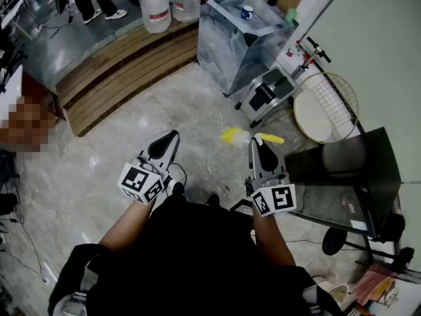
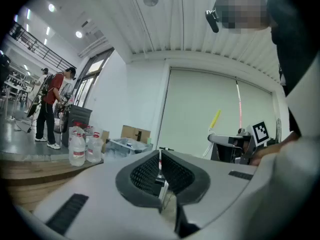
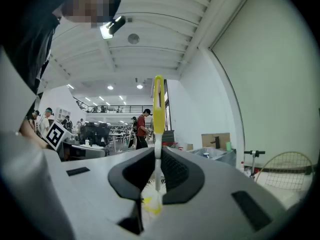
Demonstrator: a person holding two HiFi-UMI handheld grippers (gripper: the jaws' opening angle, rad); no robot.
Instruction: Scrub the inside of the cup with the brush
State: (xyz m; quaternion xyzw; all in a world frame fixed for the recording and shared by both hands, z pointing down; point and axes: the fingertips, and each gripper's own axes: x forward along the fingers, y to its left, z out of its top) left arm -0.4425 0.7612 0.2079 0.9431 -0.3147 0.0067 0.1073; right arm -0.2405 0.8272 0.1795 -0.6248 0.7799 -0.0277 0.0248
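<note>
My right gripper (image 1: 259,143) is shut on a brush (image 1: 250,137) with yellow bristles, a white stem and a yellow handle, which lies crosswise above the floor. In the right gripper view the brush (image 3: 158,104) stands upright between the pads, handle up and bristles down inside the right gripper (image 3: 158,156). My left gripper (image 1: 166,140) hangs beside it to the left, shut and empty; its pads meet in the left gripper view (image 2: 160,161). That view also shows the brush handle (image 2: 215,119) off to the right. No cup is near either gripper.
A clear plastic box (image 1: 227,45) with a small cup (image 1: 247,11) on top stands ahead, with water jugs (image 1: 156,8) and a wooden platform (image 1: 125,71) to its left. A dark glass table (image 1: 348,176) and a round wire rack (image 1: 325,107) are at the right. People stand far off.
</note>
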